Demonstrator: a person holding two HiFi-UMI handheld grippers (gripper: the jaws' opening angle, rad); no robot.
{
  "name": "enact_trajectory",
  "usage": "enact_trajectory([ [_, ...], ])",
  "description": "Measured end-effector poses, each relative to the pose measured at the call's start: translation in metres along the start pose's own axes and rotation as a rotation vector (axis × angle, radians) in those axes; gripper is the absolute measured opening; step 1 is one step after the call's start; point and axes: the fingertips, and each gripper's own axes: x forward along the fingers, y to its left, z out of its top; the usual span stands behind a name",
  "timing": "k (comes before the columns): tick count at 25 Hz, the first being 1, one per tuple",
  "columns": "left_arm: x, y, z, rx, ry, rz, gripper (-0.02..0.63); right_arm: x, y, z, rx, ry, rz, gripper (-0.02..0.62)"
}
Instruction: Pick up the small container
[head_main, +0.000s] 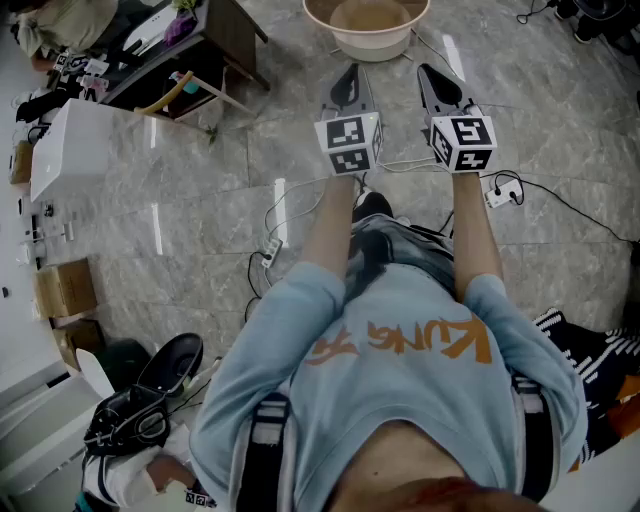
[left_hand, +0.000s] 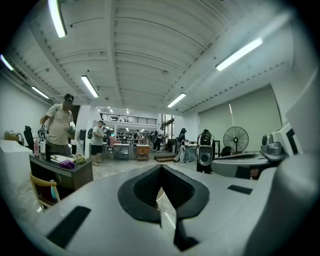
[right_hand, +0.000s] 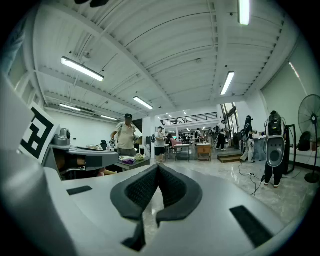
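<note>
Both grippers are held out side by side at waist height, level and pointing into the room. In the head view my left gripper (head_main: 350, 76) and my right gripper (head_main: 432, 76) are shut, with nothing between the black pads. A beige round basin (head_main: 366, 26) stands on the floor just beyond their tips, apart from both. The left gripper view has the left gripper (left_hand: 161, 168) with its pads meeting at the tips. The right gripper view shows the same for the right gripper (right_hand: 157, 167). I can make out no small container in either gripper view.
A dark desk (head_main: 205, 35) with a chair stands at the upper left, beside a white cabinet (head_main: 78, 150). Cables and a power strip (head_main: 500, 194) lie on the marble floor. A cardboard box (head_main: 64, 288) and a black bag (head_main: 135, 415) sit at the lower left. People stand further off.
</note>
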Motion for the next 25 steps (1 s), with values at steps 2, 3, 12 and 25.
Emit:
enact_trajectory([
  [2, 0.001, 0.003, 0.000, -0.006, 0.000, 0.000, 0.023, 0.003, 0.003, -0.001, -0.010, 0.004, 0.003, 0.009],
  [3, 0.002, 0.004, -0.001, -0.008, 0.000, -0.001, 0.023, 0.005, 0.003, -0.002, -0.012, 0.005, 0.004, 0.009],
  [12, 0.025, 0.032, -0.011, -0.031, 0.019, 0.000, 0.023, 0.031, -0.014, -0.003, 0.069, -0.018, -0.052, 0.011],
  [25, 0.057, 0.144, -0.015, -0.186, 0.053, 0.044, 0.023, 0.145, 0.003, -0.005, 0.167, 0.044, 0.003, 0.011],
])
